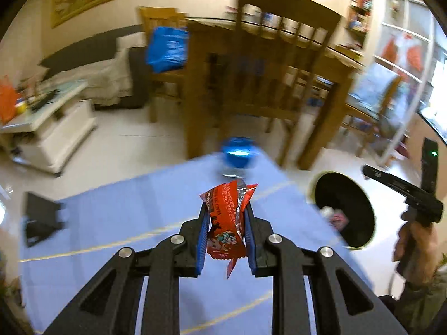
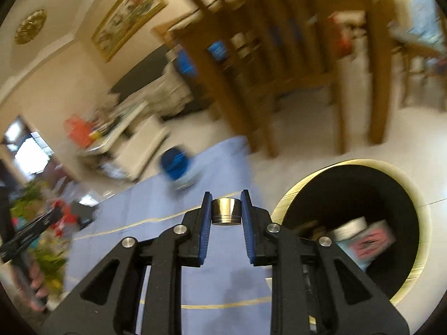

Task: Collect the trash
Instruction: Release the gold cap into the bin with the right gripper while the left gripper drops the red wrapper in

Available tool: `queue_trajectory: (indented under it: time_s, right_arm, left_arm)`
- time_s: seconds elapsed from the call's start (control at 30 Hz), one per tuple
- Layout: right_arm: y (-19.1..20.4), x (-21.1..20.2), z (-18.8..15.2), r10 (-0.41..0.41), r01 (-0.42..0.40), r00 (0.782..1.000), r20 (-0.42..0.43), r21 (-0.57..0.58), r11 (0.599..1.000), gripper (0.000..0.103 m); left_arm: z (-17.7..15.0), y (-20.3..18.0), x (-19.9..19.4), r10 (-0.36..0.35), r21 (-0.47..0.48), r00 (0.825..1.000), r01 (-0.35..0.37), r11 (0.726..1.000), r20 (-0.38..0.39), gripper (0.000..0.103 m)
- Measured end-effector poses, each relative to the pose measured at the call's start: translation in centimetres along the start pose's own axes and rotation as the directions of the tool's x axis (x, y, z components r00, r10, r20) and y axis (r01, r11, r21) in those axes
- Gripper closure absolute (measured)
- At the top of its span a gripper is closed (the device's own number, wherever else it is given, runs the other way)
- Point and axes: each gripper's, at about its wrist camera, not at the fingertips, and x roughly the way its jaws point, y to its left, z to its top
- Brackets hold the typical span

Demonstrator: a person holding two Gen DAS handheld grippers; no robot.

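Red printed wrapper [image 1: 226, 223]; silver metal cap [image 2: 226, 211]; pale blue cloth [image 1: 125, 217] with yellow lines; black-lined bin [image 2: 352, 195].

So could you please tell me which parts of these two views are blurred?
Left wrist: wrapper in the left gripper sharp; chair smeared. Right wrist: metal cap in the right gripper sharp; bin contents blurred.

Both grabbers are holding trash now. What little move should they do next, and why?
Probably carry the right gripper a little further over the bin and let go. It already clamps a small metal cap, and the bin's open mouth sits just to its right, with trash inside. The left gripper, holding the red wrapper, is farther from the bin and could follow.
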Motion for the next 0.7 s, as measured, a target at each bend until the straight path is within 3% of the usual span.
queue_trajectory:
  time_s: [0.07, 0.17, 0.3, 0.43, 0.53, 0.7]
  right_arm:
    - [-3.2, -1.1, -0.4, -0.092, 0.091, 0.995, 0.033, 0.041, 0.995, 0.082]
    - [-7.1, -0.9, -2.1, -0.189, 0.187, 0.982, 0.017, 0.086, 0.979, 0.082]
    - [-10.8, 0.7, -2.9, -0.219, 0.224, 0.974, -0.05, 0.138, 0.965, 0.082]
    - [-12.8, 1.9, -3.7, -0.222, 0.234, 0.972, -0.078, 0.208, 0.95, 0.073]
    - [-13.5, 0.8, -3.7, -0.232, 0.235, 0.972, -0.042, 0.255, 0.938, 0.07]
    - [-14.3, -2.2, -3.4, -0.295, 0.257, 0.952, 0.076, 0.322, 0.911, 0.038]
  left_arm:
    - [-0.1, -3.9, 1.9, -0.056, 0.024, 0.998, 0.057, 0.998, -0.034, 0.081]
    - [-0.3, -8.9, 4.4, -0.072, 0.078, 0.994, 0.078, 0.994, -0.076, 0.081]
    - [0.3, -13.1, 7.4, -0.084, 0.122, 0.991, 0.097, 0.988, -0.105, 0.081]
    - [0.8, -15.9, 9.4, -0.08, 0.146, 0.99, 0.096, 0.985, -0.115, 0.081]
    - [1.2, -17.4, 10.6, -0.075, 0.159, 0.99, 0.095, 0.983, -0.123, 0.081]
    - [1.2, -19.2, 11.3, -0.052, 0.205, 0.992, 0.076, 0.976, -0.116, 0.081]
